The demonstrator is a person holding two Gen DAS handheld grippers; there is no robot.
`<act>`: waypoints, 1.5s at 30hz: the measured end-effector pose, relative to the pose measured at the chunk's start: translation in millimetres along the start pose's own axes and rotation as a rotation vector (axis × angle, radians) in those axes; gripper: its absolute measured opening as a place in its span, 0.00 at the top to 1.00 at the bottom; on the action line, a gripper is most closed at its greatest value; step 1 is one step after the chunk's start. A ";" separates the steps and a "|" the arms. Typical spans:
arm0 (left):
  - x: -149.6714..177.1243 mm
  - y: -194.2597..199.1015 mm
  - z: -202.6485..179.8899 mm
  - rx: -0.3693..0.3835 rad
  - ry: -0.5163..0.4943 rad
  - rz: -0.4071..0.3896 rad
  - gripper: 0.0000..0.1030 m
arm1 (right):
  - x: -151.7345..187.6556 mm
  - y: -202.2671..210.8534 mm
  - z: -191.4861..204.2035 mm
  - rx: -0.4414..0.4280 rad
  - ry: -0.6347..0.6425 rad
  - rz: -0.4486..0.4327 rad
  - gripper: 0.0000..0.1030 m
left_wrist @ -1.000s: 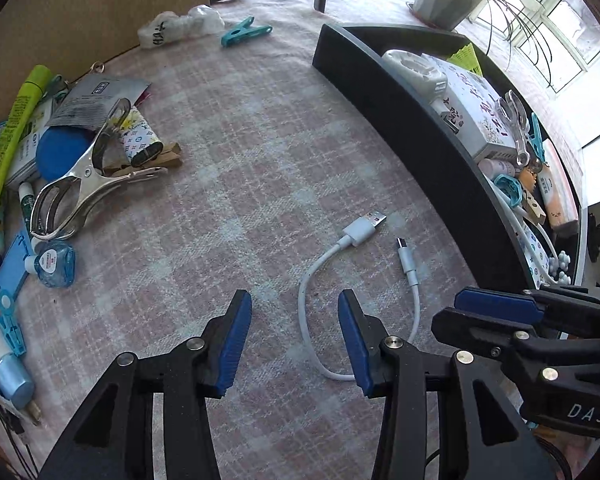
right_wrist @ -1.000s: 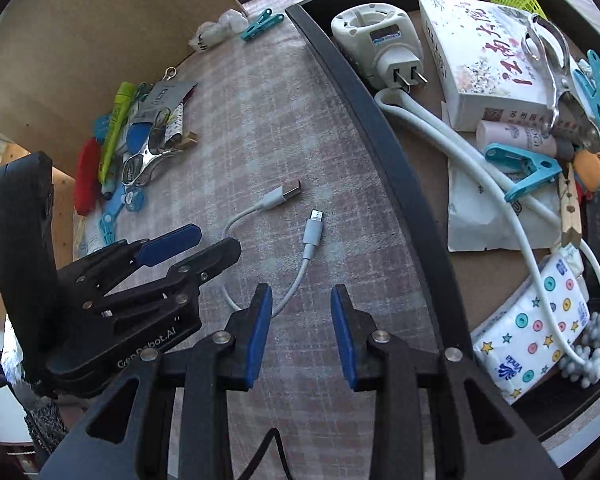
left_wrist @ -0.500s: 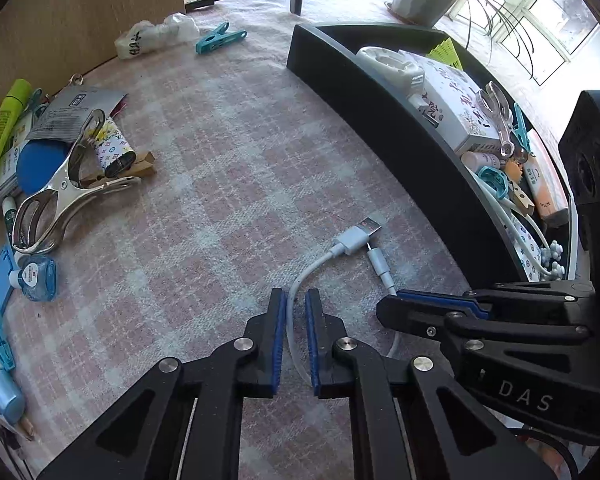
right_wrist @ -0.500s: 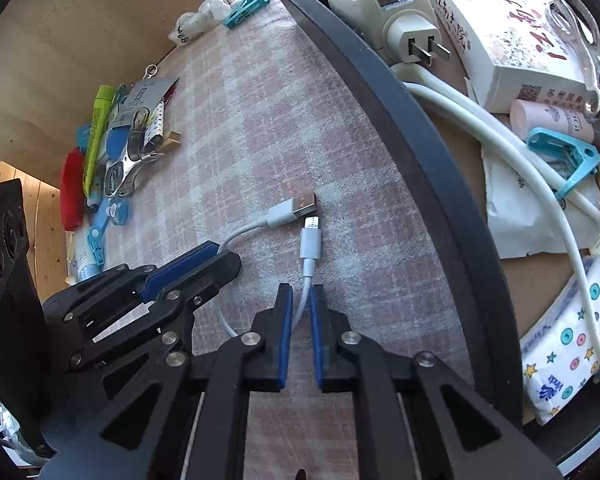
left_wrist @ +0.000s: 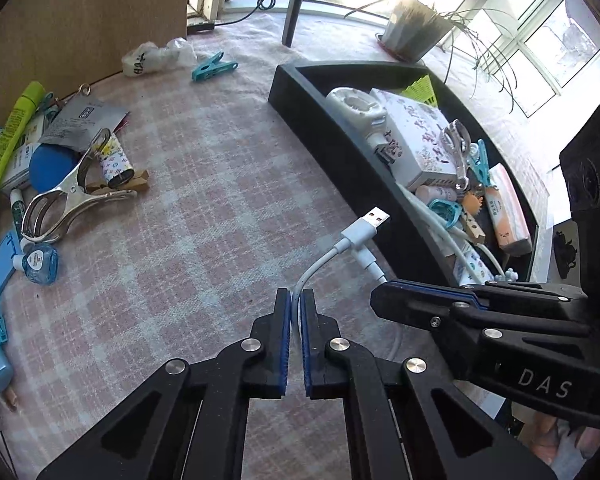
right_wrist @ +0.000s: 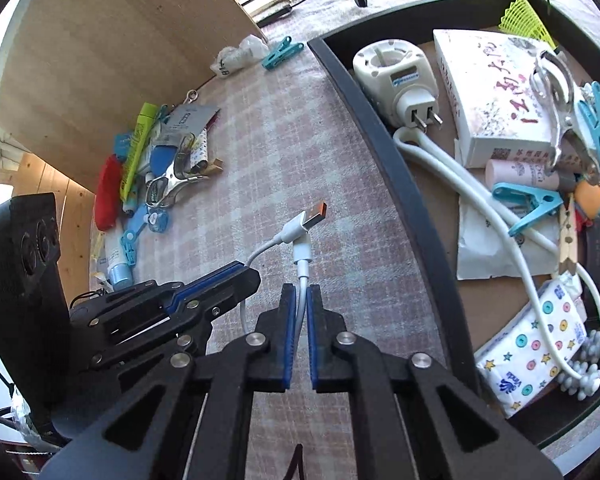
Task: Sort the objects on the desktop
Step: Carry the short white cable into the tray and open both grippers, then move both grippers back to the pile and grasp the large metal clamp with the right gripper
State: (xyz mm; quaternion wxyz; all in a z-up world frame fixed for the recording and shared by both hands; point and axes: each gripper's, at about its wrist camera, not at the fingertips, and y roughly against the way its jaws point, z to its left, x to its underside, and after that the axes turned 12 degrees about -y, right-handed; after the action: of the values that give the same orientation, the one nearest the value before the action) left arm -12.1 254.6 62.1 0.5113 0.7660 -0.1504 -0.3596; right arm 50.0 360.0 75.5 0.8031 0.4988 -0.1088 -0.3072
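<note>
Two hand-held grippers, the left gripper [left_wrist: 296,300] and right gripper [right_wrist: 300,296], each pinch one leg of a short white cable [left_wrist: 352,240] lifted off the checked tablecloth [left_wrist: 204,200], its plugs crossed, probably to carry it tidily into the black tray [left_wrist: 312,120] at two o'clock.

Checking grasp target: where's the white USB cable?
White USB cable is pinched between both grippers' fingers, left gripper and right gripper, over the checked cloth beside the black tray.
</note>
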 end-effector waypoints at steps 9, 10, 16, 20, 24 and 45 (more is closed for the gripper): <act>-33.5 29.8 -59.9 0.060 -0.081 -0.080 0.96 | -16.9 67.4 -41.9 0.004 -0.012 -0.102 0.94; -38.0 28.7 -68.7 0.065 -0.094 -0.083 0.96 | -19.0 73.8 -48.2 0.010 -0.018 -0.114 0.94; -58.3 16.5 -119.6 0.083 -0.151 -0.079 0.95 | -32.4 109.3 -87.8 0.062 -0.044 -0.174 0.94; -61.7 12.3 -140.7 0.038 -0.174 -0.081 0.72 | -37.5 126.1 -101.5 0.136 -0.029 -0.232 0.91; -56.4 18.8 -137.9 -0.034 -0.151 -0.104 0.53 | -38.0 134.1 -106.5 0.165 -0.008 -0.267 0.64; 28.8 74.1 29.8 -0.235 0.178 -0.113 0.43 | -20.7 63.6 46.6 0.073 0.367 -0.153 0.61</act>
State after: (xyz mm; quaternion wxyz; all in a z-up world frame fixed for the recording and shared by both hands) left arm -2.9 185.2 110.2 0.5877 0.7369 -0.0180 -0.3336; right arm 35.7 358.2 155.7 0.7652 0.5819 0.0664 -0.2672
